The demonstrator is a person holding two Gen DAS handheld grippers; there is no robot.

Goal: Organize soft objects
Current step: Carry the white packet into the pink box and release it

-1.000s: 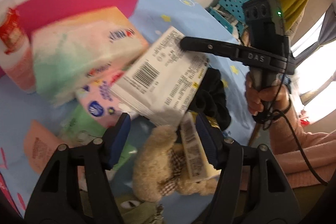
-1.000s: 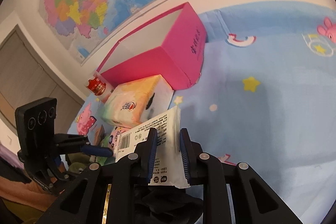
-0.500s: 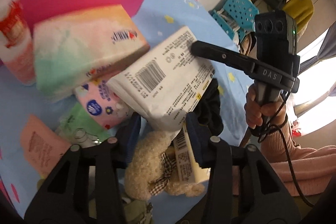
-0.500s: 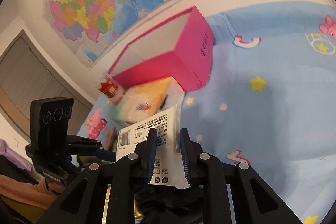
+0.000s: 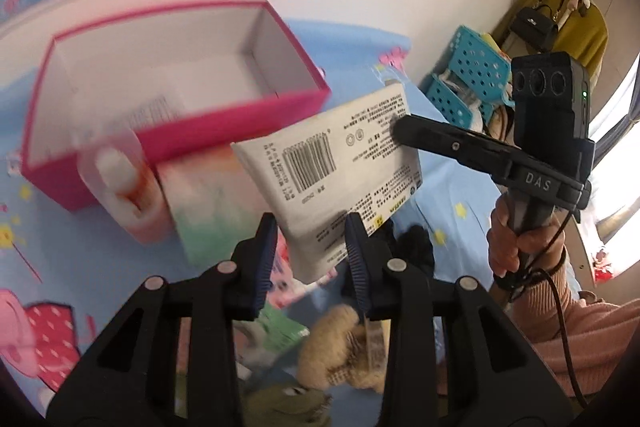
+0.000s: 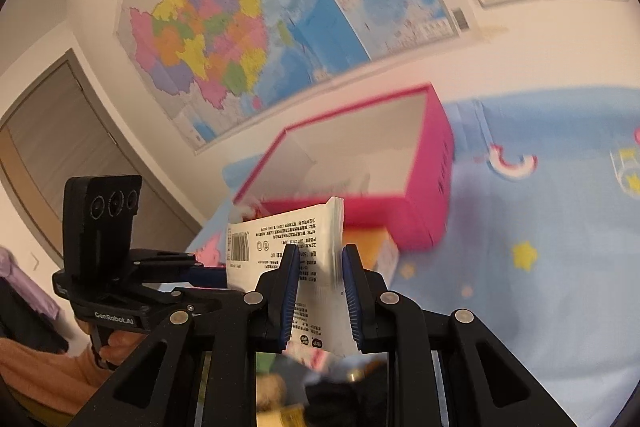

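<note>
A white soft pack with a barcode [image 5: 332, 171] is held in the air between both grippers. My right gripper [image 6: 319, 287] is shut on one end of the pack [image 6: 296, 247]; it also shows in the left wrist view [image 5: 400, 125]. My left gripper [image 5: 310, 251] has its jaws around the pack's lower corner and pinches it. Beyond stands an open pink box [image 5: 192, 147], white inside, also in the right wrist view [image 6: 436, 183]. A pastel tissue pack [image 5: 208, 211], a beige plush toy [image 5: 332, 351] and a black cloth [image 5: 416, 251] lie below.
A red and white tissue cup [image 5: 124, 195] stands against the pink box. Small pink and green packets [image 5: 280, 319] and a green plush [image 5: 288, 403] lie near me. Blue baskets [image 5: 472, 79] stand by the wall. The blue cartoon sheet [image 6: 540, 287] stretches to the right.
Both grippers have lifted the white pack up towards the pink box, whose open top now shows. My left gripper's jaws have narrowed from wide open onto the pack's corner.
</note>
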